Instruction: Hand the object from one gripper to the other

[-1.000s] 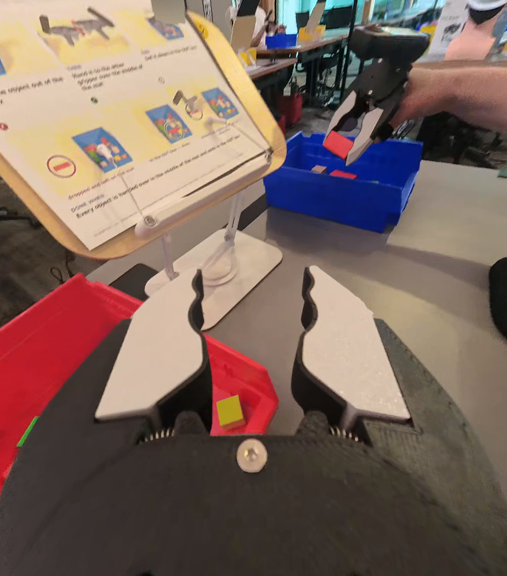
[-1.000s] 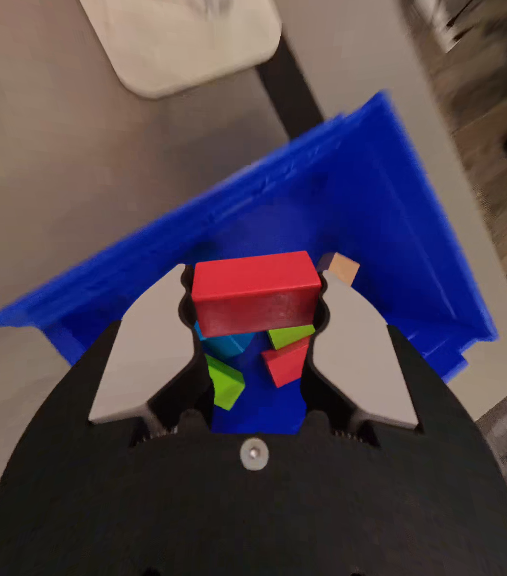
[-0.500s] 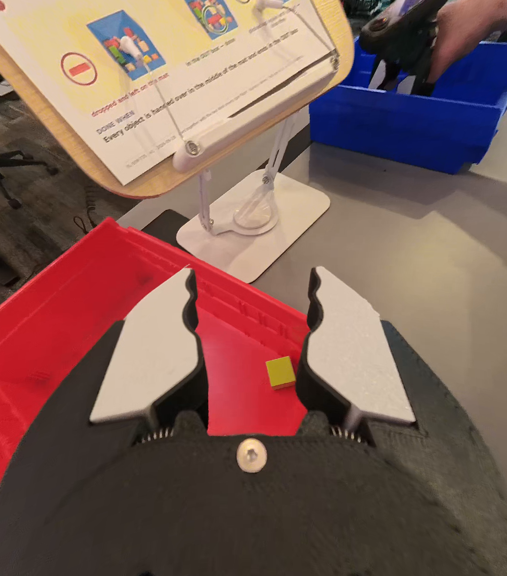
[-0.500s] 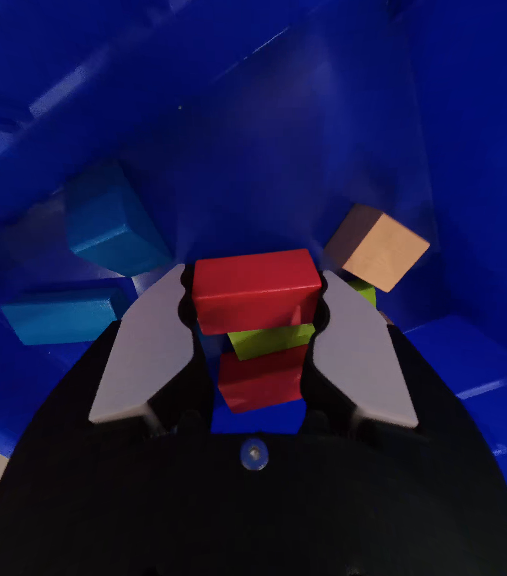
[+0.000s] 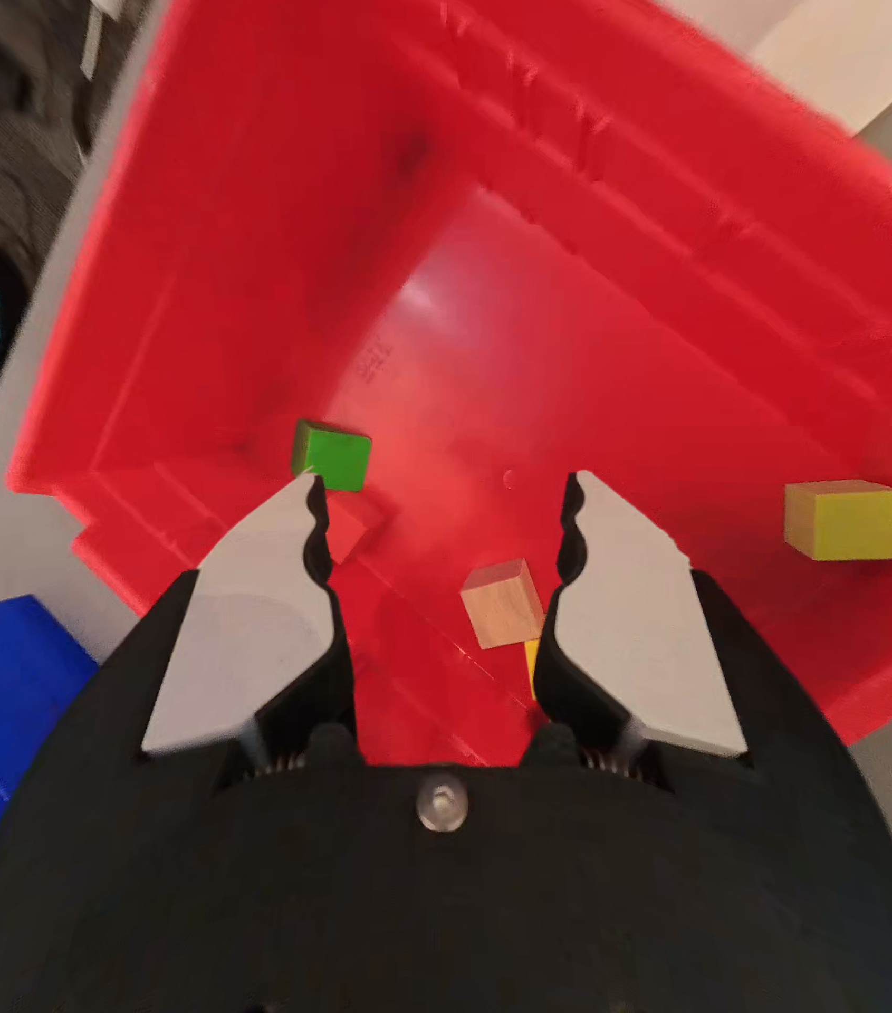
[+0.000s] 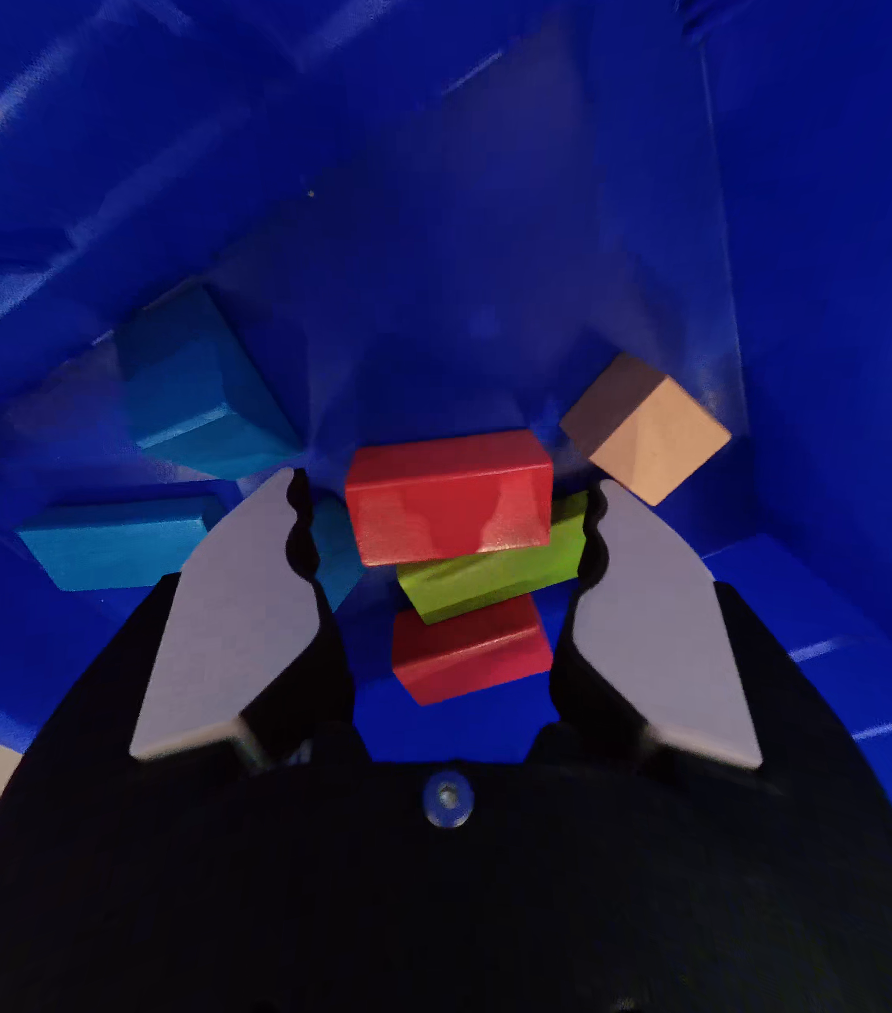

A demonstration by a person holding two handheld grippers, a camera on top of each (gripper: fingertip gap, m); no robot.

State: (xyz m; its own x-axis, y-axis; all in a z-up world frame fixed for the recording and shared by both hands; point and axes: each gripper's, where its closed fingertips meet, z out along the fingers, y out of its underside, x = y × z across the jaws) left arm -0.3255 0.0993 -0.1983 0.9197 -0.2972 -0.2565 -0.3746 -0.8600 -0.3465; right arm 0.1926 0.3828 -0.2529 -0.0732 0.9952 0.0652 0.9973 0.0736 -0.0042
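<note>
1. Right tongs (image 6: 446,493) gape inside the blue bin (image 6: 487,219); the red block (image 6: 449,496) sits between the fingers with gaps either side, lying on a green block (image 6: 493,575).
2. Left tongs (image 5: 443,488) spread wide and bare above the red bin (image 5: 268,219).
3. That block looks stiff, light, glossy-painted, maybe slick: pinch its short ends squarely.
4. No legible writing; a moulded mark on the red bin's floor is too blurred.
</note>
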